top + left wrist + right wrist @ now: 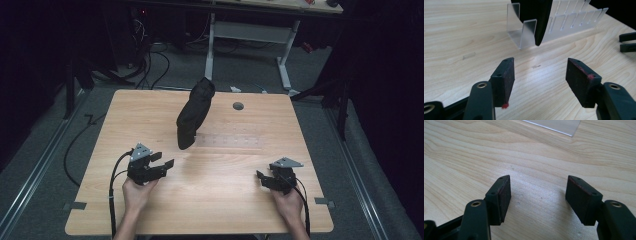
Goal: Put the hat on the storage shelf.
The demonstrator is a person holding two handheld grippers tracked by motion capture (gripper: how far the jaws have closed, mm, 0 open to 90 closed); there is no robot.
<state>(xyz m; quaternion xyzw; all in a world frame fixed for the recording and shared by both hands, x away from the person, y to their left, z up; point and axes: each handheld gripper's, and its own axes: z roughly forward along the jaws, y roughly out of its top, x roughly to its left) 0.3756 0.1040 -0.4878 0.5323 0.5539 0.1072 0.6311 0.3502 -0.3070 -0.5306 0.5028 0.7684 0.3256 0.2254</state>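
Currently both grippers, left [162, 166] and right [263, 178], are idling agape near the table's [150, 107] front edge, lining up on the racked [235, 141] black pouch [194, 112].

Wood-grain table [150, 115] had a grommet hole [238, 106] near the far edge. On it: clear slotted rack [230, 141] mid-table, black bag [194, 114] standing in its left end.
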